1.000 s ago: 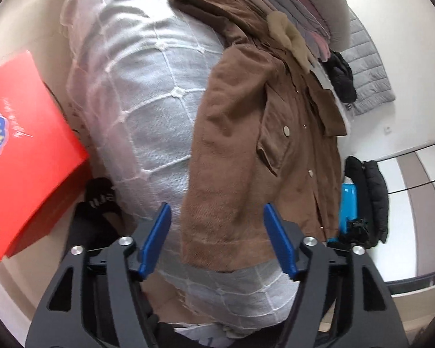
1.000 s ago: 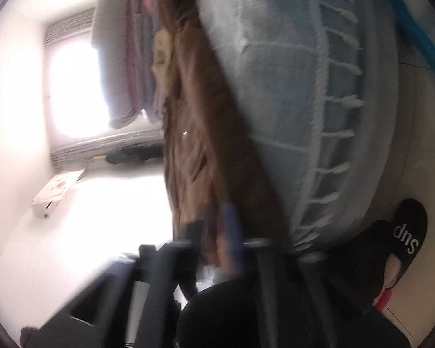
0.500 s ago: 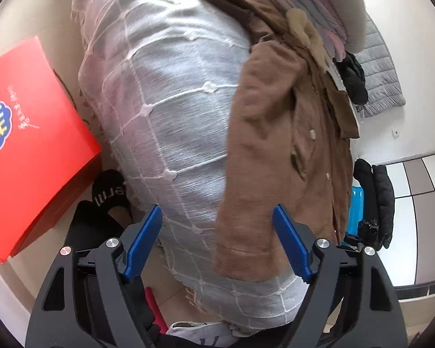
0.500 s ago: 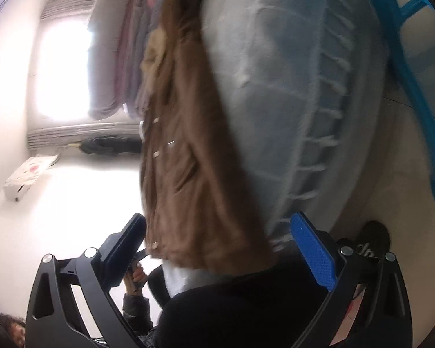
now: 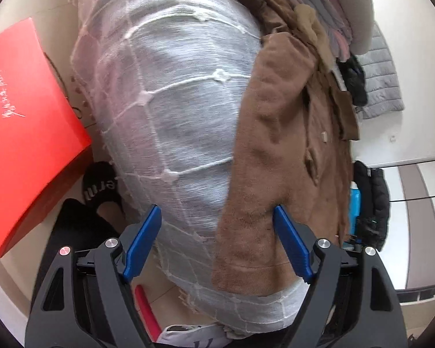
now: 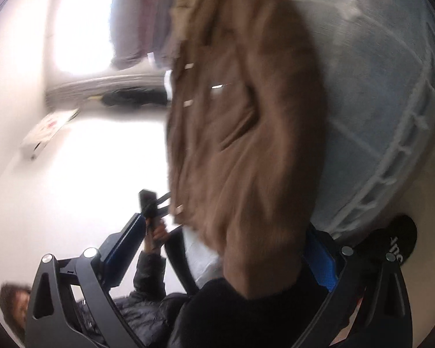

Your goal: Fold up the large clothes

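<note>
A brown button-front jacket (image 5: 275,145) lies lengthwise on a bed under a pale grey checked bedspread (image 5: 174,101), its hem toward me. My left gripper (image 5: 217,240) is open just above the hem's left corner. The right blue finger (image 5: 290,246) sits at the cloth, and the left finger is over bare bedspread. The right wrist view is blurred by motion. There the jacket (image 6: 240,116) fills the middle, and my right gripper (image 6: 221,255) stands wide open with the hem's corner hanging between its fingers. The cloth partly hides the right finger (image 6: 322,264). Neither gripper presses on the fabric.
A red box (image 5: 23,145) and a black slipper (image 5: 101,179) lie on the floor left of the bed. Folded clothes (image 5: 333,5) are stacked at the bed's far end. Dark coats (image 5: 374,197) hang at the right. A person's hand (image 6: 156,232) holds a device beyond the bed.
My left gripper opened wider and sank closer to the jacket's hem. My right gripper went from shut to wide open and swung in, so the hem now hangs between its fingers.
</note>
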### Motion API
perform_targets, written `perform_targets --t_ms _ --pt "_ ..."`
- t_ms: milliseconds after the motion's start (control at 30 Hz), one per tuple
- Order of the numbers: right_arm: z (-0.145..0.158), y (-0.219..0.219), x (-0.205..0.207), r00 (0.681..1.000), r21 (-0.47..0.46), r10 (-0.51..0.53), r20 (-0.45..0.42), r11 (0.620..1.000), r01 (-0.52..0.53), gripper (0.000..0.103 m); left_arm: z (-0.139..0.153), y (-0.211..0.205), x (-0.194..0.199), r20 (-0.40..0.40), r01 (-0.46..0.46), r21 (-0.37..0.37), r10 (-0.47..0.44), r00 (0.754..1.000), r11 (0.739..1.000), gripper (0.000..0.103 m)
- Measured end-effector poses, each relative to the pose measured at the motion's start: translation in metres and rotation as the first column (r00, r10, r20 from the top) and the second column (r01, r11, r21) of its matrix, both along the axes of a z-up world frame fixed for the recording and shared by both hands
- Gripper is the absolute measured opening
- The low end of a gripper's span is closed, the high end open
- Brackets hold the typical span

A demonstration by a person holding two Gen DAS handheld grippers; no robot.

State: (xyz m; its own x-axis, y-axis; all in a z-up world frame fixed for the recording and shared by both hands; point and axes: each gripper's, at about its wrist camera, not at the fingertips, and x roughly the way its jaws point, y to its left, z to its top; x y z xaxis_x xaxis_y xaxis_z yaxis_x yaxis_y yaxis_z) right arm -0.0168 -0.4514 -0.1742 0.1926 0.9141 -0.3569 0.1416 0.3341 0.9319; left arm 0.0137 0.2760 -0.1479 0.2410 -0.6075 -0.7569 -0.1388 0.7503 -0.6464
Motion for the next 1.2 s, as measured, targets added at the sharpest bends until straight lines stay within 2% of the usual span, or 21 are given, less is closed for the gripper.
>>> perform_targets --t_ms 100,233,367,533,633,667,700,767,800,833,867,933,1000,1100,1200 --pt "0.005 0.004 0.003 0.999 0.093 -0.004 0.046 0.996 0.0 0.096 0.0 -0.002 -0.003 0.006 0.015 -0.012 -0.015 1.0 1.0 0.076" --pt "0.004 0.025 0.007 0.997 0.044 0.07 0.041 0.996 -0.072 0.096 -0.002 -0.008 -0.001 0.004 0.053 -0.046 -0.053 0.999 0.998 0.076" --pt "-0.002 0.019 0.008 0.999 0.087 0.038 0.024 0.995 -0.04 0.096 -0.009 -0.017 0.0 0.007 0.071 -0.095 -0.071 0.997 0.993 0.077" --pt "-0.003 0.024 0.002 0.997 0.05 0.047 0.062 0.997 -0.05 0.096 -0.019 -0.032 0.002 0.002 0.095 -0.145 -0.096 0.995 0.985 0.077" --pt "0.003 0.038 0.002 0.997 0.018 0.038 0.064 0.999 -0.039 0.096 -0.016 -0.04 0.002 0.028 0.099 -0.119 -0.096 0.995 0.988 0.077" --pt "0.004 0.041 0.0 0.997 -0.002 0.036 0.07 0.999 -0.036 0.096 -0.012 -0.043 0.001 0.042 0.093 -0.089 -0.09 0.995 0.992 0.071" --pt "0.008 0.043 -0.001 0.997 -0.042 0.032 0.075 0.999 -0.028 0.093 -0.01 -0.044 0.002 0.045 0.091 -0.065 -0.088 0.995 0.994 0.063" --pt "0.015 0.048 -0.004 0.997 -0.138 0.024 0.07 0.99 -0.014 0.073 -0.005 -0.051 0.002 0.037 0.074 -0.015 -0.073 0.997 0.997 0.04" --pt "0.018 0.048 -0.006 0.998 -0.218 0.018 0.06 0.976 -0.005 0.038 -0.001 -0.052 0.002 0.049 0.066 -0.009 -0.066 0.997 0.998 0.032" --pt "0.018 0.046 -0.008 0.999 -0.255 -0.001 0.041 0.967 0.011 0.03 0.005 -0.055 0.002 0.065 0.058 0.012 -0.059 0.996 0.998 0.025" --pt "0.018 0.046 -0.009 0.999 -0.25 -0.014 0.04 0.968 0.024 0.029 0.011 -0.06 0.001 0.077 0.054 0.045 -0.057 0.995 0.998 0.02" --pt "0.025 0.049 -0.012 0.998 -0.263 -0.033 0.05 0.964 0.045 0.024 0.02 -0.067 0.0 0.099 0.057 0.08 -0.065 0.993 0.995 0.017" --pt "0.037 0.054 -0.011 0.996 -0.235 -0.046 0.079 0.97 0.064 0.022 0.031 -0.07 -0.002 0.124 0.052 0.071 -0.061 0.99 0.996 0.016" --pt "0.075 0.065 -0.008 0.983 -0.186 -0.052 0.177 0.979 0.085 0.021 0.061 -0.07 -0.007 0.191 0.035 0.029 -0.04 0.981 0.999 0.015" --pt "0.107 0.071 -0.008 0.966 -0.152 -0.061 0.251 0.983 0.101 0.021 0.091 -0.074 -0.013 0.249 0.046 0.019 -0.05 0.967 0.999 0.014"
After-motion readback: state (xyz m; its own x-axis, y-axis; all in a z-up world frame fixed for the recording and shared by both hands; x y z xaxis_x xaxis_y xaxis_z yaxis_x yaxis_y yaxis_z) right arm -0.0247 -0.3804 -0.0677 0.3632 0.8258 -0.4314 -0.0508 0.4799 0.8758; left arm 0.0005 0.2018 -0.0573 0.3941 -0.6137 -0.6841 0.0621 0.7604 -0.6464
